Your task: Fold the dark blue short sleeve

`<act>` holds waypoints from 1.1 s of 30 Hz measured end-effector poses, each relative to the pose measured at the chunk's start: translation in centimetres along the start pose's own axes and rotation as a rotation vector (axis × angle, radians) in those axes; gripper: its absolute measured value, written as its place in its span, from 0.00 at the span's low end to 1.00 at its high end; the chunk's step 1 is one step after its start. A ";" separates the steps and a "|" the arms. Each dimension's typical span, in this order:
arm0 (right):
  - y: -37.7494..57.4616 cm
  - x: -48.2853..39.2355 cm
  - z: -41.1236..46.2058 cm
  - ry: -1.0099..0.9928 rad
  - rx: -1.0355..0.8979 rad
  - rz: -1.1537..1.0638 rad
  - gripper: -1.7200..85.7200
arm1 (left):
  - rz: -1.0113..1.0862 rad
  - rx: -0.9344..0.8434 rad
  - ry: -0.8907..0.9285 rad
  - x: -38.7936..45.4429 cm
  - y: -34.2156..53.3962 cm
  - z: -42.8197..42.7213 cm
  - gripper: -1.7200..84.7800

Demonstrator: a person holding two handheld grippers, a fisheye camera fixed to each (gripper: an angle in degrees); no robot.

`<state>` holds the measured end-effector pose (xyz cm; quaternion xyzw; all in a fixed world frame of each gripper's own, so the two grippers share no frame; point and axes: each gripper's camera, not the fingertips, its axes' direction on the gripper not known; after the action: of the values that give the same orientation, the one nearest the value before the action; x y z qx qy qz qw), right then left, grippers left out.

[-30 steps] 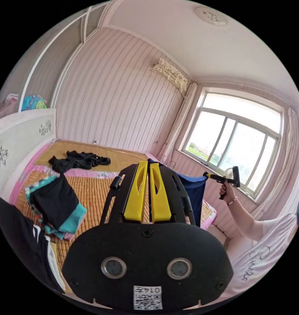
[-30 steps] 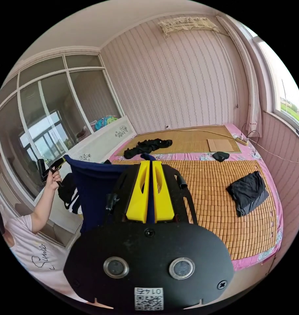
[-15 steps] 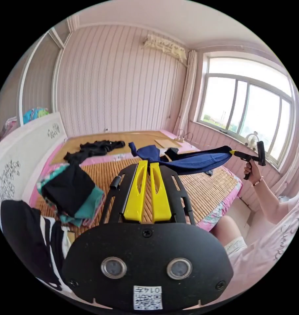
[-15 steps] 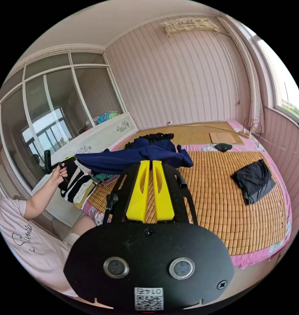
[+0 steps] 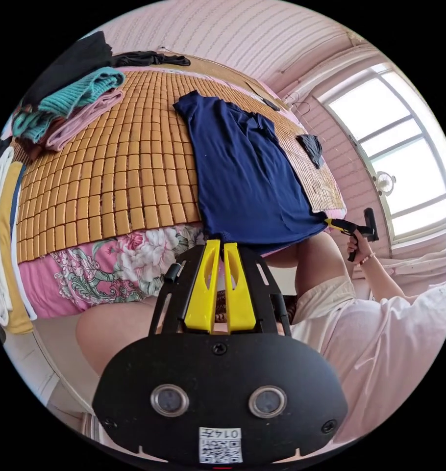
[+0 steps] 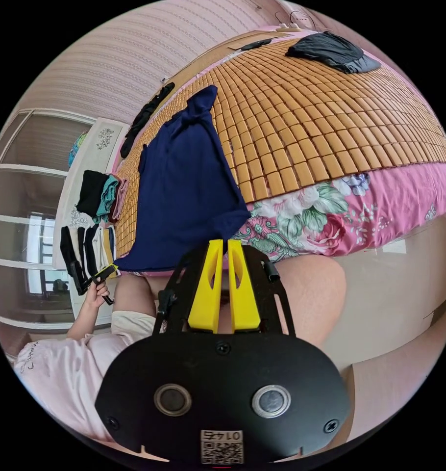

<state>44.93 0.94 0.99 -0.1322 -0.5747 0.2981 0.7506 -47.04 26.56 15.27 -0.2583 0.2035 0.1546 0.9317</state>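
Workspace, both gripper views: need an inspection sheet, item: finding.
Surface: bamboo mat over a floral sheet on the bed.
Job's things: dark blue shirt spread on the mat, hem hanging over the near bed edge.
Clutter: folded stack; black garment; black clothes at the far side.
Grippers: left gripper and right gripper each shut on a hem corner.
Cables: thin cord near the wall, too small to trace.
Surroundings: striped pink wall, window, small fan on its sill.
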 end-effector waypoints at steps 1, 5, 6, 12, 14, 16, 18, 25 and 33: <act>0.1 0.5 0.2 0.000 -0.006 0.003 0.03 | 0.025 -0.022 -0.017 0.2 -0.3 -0.2 0.01; 0.5 3.8 1.6 0.071 -0.042 0.032 0.03 | 0.061 -0.059 -0.072 0.1 -1.3 -0.4 0.01; 0.5 4.5 1.8 0.112 -0.039 0.043 0.04 | 0.049 -0.070 -0.074 -0.3 -1.7 -0.3 0.01; -1.1 5.8 2.9 0.209 0.001 -0.002 0.10 | 0.013 -0.132 -0.025 -1.9 -4.1 -0.3 0.01; -2.4 5.8 4.7 0.266 -0.047 -0.047 0.12 | 0.008 -0.130 -0.024 -2.2 -4.6 -0.7 0.01; -3.8 6.0 7.0 0.351 -0.142 -0.106 0.13 | 0.008 -0.136 -0.029 -2.4 -5.3 -1.1 0.01; -5.0 6.7 9.4 0.437 -0.234 -0.142 0.12 | 0.000 -0.150 -0.037 -2.6 -5.7 -1.3 0.01; -4.3 9.9 9.0 0.404 -0.287 -0.163 0.02 | 0.003 -0.207 -0.104 -2.3 -7.2 -0.9 0.02; -7.4 9.6 4.0 0.430 -0.124 -0.309 0.09 | 0.078 -0.146 -0.193 -3.4 -12.0 -4.8 0.12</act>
<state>44.87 0.31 13.72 -0.1490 -0.4328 0.1092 0.8824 -46.73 13.48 18.15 -0.3015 0.1110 0.2293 0.9188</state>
